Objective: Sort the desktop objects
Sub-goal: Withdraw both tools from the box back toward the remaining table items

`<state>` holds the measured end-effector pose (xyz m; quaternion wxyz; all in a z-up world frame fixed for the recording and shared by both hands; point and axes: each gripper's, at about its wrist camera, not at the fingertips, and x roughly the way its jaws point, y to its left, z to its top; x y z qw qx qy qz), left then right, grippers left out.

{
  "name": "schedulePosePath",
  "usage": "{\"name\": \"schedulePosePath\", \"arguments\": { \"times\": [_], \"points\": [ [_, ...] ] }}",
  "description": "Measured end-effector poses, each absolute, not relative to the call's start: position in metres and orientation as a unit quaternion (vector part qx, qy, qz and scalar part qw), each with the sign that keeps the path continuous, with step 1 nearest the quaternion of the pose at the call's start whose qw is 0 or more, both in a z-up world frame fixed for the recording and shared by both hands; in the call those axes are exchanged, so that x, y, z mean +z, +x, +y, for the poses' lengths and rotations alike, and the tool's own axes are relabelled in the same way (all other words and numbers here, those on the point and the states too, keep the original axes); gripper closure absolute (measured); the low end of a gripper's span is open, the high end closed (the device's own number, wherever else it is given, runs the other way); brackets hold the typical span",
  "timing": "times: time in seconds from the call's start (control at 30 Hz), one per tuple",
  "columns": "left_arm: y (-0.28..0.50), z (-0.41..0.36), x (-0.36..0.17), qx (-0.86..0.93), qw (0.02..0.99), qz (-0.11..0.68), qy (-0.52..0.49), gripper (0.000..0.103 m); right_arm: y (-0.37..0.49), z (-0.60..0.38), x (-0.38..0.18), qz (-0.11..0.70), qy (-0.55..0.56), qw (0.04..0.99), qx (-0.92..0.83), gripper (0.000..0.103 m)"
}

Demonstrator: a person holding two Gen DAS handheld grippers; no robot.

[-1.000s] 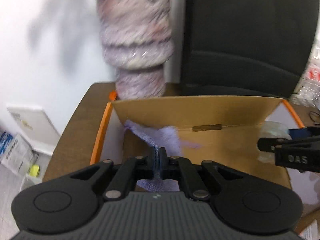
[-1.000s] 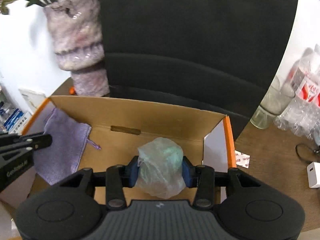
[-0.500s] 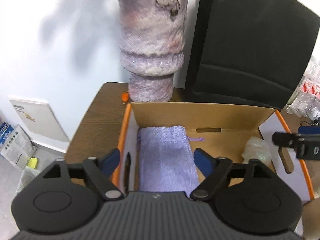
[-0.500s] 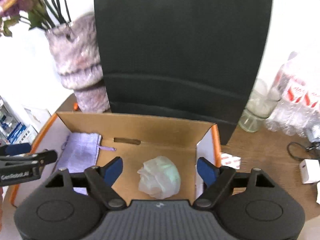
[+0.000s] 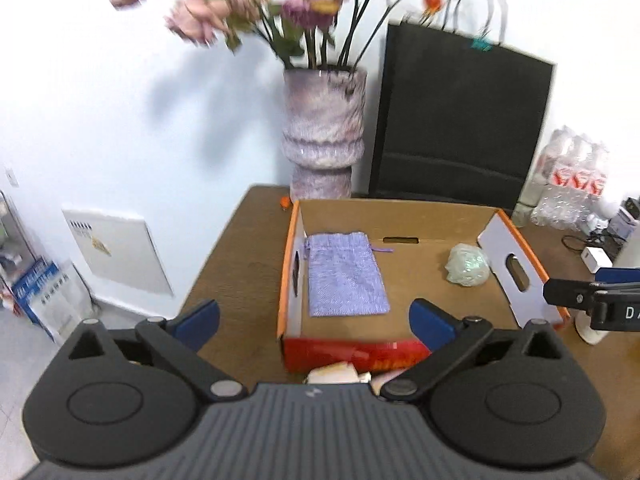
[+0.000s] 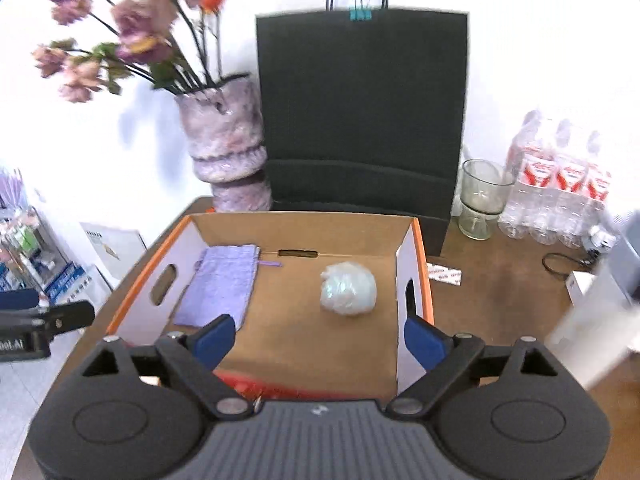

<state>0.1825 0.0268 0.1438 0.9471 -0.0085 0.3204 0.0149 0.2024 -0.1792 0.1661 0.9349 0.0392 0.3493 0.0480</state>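
A cardboard box [image 5: 400, 216] with an orange rim stands open on the brown table. A lilac drawstring pouch [image 5: 344, 276] lies flat at its left side, and a crumpled pale plastic bundle [image 5: 467, 265] rests at its right. My left gripper [image 5: 316, 322] hovers above the box's near edge, its jaws opening wide with nothing between them. In the right wrist view the pouch [image 6: 222, 282] and the bundle [image 6: 348, 288] lie apart on the floor of the box [image 6: 300, 232]. My right gripper [image 6: 319, 340] hangs back over the near end, its jaws opening and empty.
A mottled purple vase [image 5: 322, 140] of flowers and a black paper bag [image 5: 456, 132] stand right behind the box. A glass [image 6: 482, 200], packed water bottles [image 6: 560, 192] and a white plug [image 6: 580, 284] sit to the right. The table's left edge drops to the floor.
Both grippers have let go: the pouch and the bundle now lie in the box. Both hands have pulled back and upward, and their jaws have spread wide.
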Motion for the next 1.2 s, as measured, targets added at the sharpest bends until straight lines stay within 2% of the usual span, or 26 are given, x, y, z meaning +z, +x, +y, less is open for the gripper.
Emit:
{"name": "schedulePosePath", "arguments": {
  "times": [0.17,0.5,0.8,0.93,1.03,1.2],
  "points": [
    [0.114,0.028,0.138,0.012,0.961,0.276,-0.015,0.000,0.131,-0.172,0.159,0.303,0.054,0.950,0.063,0.004],
    [0.003,0.021,0.104,0.004,0.971,0.236,-0.024,0.000,0.027,-0.167,0.127,0.257,0.030,0.966,0.018,0.003],
    [-0.051,0.015,0.046,0.033,0.972,0.229,-0.033,0.000,-0.034,-0.147,0.078,0.222,0.005,0.975,0.029,0.002],
    [-0.064,0.004,0.027,0.030,0.974,0.224,-0.011,0.000,-0.044,-0.133,0.051,0.236,-0.044,0.971,0.015,0.002],
    [-0.062,-0.002,0.017,0.024,0.973,0.229,0.020,0.000,-0.046,-0.134,0.037,0.254,-0.035,0.966,0.018,0.002],
    [-0.057,-0.005,0.006,0.011,0.969,0.249,0.008,0.000,-0.050,-0.139,0.033,0.260,-0.018,0.965,0.030,0.002]
  ]
}}
